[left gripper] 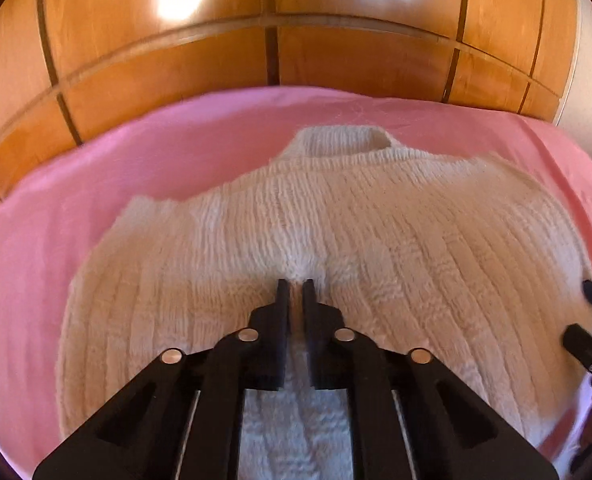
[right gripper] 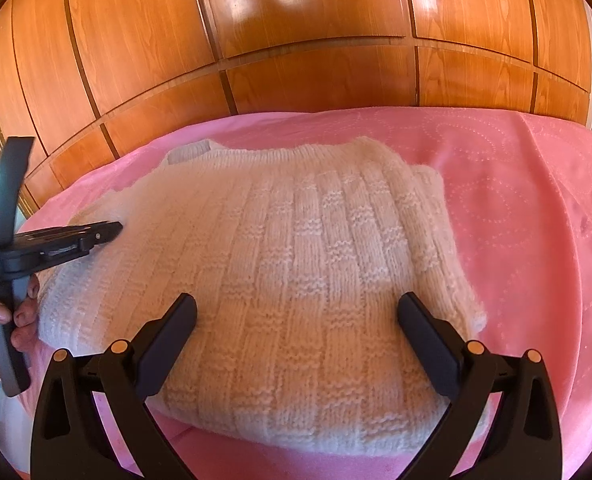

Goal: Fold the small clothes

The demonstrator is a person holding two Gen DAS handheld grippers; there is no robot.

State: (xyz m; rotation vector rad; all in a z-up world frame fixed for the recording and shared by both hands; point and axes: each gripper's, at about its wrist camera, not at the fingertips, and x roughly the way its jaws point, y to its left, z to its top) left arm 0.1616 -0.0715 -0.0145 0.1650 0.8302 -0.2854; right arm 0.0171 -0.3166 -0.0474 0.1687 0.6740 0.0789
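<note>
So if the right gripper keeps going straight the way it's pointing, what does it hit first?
Most likely the white knitted sweater: the right gripper has its jaws open, angled down over the sweater's near part. How far above the knit it hovers is unclear.

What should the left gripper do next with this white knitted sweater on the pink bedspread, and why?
Probably lift and carry its pinch toward the middle. The left gripper looks shut on a bunch of the sweater, which lies flat on the bedspread, while the right gripper is open over the hem.

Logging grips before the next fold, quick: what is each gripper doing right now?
Left gripper: shut, pinching a tuft of the white knitted sweater.
Right gripper: open, jaws wide over the sweater, holding nothing.
</note>
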